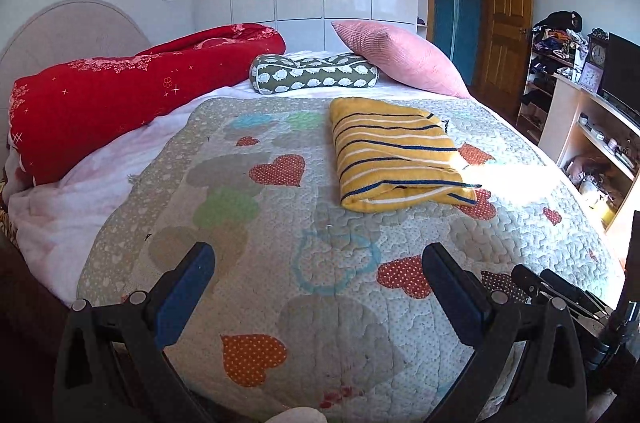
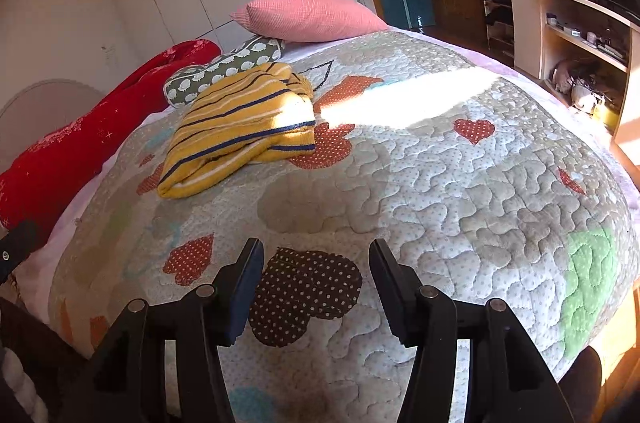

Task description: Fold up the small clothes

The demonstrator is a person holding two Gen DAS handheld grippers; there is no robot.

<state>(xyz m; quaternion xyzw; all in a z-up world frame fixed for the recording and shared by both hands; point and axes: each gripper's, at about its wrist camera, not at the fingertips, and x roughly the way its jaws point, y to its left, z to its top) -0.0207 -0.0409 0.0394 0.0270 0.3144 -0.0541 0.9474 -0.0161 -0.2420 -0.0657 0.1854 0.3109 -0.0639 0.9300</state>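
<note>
A yellow knitted garment with dark blue and white stripes [image 1: 394,155] lies folded into a thick rectangle on the quilted bedspread [image 1: 280,223]. In the right wrist view the same garment [image 2: 240,127] sits up and to the left. My left gripper [image 1: 318,259] is open wide above the quilt, well short of the garment, with nothing between its blue-padded fingers. Over a brown dotted heart patch, my right gripper [image 2: 316,255] stands open and holds nothing. Part of the right gripper [image 1: 560,291] shows at the lower right of the left wrist view.
At the head of the bed lie a red rolled duvet [image 1: 120,95], a green patterned bolster [image 1: 314,73] and a pink pillow [image 1: 404,57]. White wardrobes stand behind. A shelf unit with a TV and clutter [image 1: 592,127] runs along the right side of the bed.
</note>
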